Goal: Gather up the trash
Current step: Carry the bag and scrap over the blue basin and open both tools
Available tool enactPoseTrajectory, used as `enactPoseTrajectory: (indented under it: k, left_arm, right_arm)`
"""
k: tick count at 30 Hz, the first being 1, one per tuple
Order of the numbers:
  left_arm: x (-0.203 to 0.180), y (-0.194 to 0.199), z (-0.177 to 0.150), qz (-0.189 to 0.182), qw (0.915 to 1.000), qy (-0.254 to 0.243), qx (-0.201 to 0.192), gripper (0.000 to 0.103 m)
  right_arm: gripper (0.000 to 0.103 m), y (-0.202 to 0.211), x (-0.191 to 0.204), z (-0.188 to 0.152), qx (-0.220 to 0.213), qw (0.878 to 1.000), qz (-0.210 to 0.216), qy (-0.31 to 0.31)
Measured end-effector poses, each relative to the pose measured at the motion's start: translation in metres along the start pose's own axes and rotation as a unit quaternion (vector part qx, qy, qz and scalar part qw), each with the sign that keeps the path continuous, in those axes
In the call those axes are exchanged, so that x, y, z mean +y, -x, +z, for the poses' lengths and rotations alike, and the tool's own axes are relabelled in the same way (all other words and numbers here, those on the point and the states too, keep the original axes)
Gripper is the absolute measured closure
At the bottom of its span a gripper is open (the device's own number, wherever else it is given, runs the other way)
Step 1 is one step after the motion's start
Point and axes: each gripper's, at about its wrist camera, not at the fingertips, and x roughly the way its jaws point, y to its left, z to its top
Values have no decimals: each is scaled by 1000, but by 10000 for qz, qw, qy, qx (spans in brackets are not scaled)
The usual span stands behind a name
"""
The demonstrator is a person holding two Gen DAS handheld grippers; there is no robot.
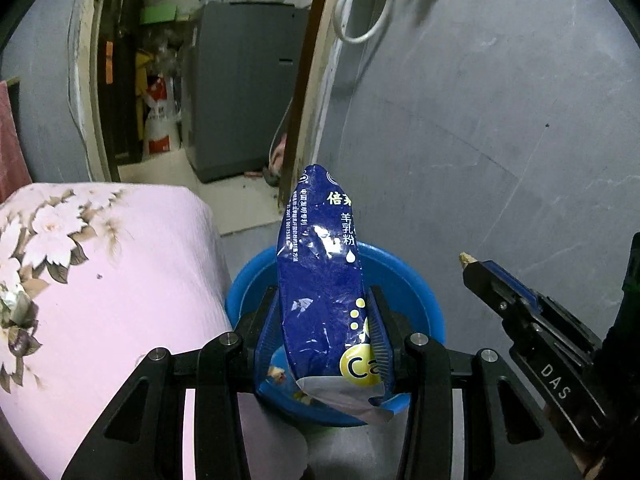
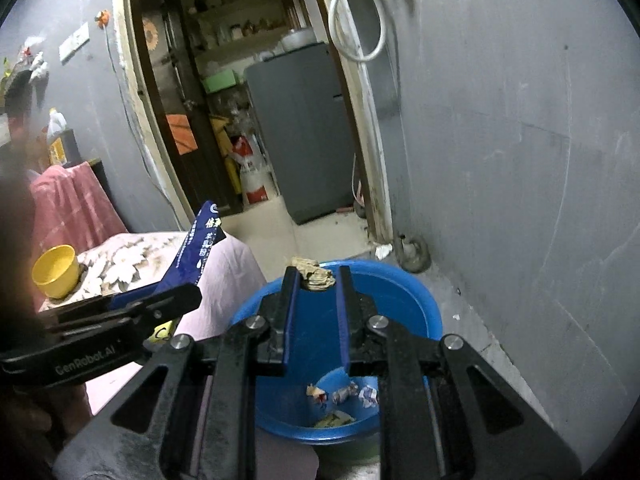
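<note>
My left gripper [image 1: 324,292] is shut on a crumpled dark blue foil bag [image 1: 320,280] that stands upright between its fingers, over a blue plastic basin [image 1: 420,292]. In the right wrist view that bag [image 2: 200,244] sticks up from the left gripper [image 2: 176,296] at the left. My right gripper [image 2: 318,272] is shut on a small crumpled tan wad of paper [image 2: 314,276] at its fingertips, above the basin [image 2: 416,300]. Several crumpled wrappers [image 2: 344,394] lie on the basin's bottom. The right gripper [image 1: 480,276] shows at the right of the left wrist view, beside the basin.
A pink floral cloth [image 1: 100,280] covers a surface just left of the basin, with a yellow bowl [image 2: 54,270] on it. A grey wall [image 2: 520,160] runs along the right. Behind, a doorway opens onto a grey fridge [image 2: 300,132]. A white cable [image 2: 360,20] hangs by the door frame.
</note>
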Motion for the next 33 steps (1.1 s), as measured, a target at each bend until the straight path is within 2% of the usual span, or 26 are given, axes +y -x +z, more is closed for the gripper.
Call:
enactPoseTrajectory:
  k: [6, 13, 20, 26, 33]
  left_arm:
    - [5, -16, -6, 33, 9996, 107, 241, 65]
    - [18, -32, -11, 143, 9980, 234, 569, 64]
    - [25, -29, -13, 157, 9976, 367, 566, 61]
    - [34, -12, -12, 237, 9979, 480, 355, 56]
    - [50, 20, -5, 407, 9969, 676, 1, 41]
  right_arm:
    - [45, -19, -5, -5, 336, 9994, -105, -11]
    - [44, -30, -6, -9, 530, 9985, -122, -55]
    - [43, -33, -4, -8, 624, 9979, -175, -41]
    - [32, -27, 3, -2, 529, 9984, -216, 44]
    - [12, -9, 22, 8, 327, 9989, -261, 207]
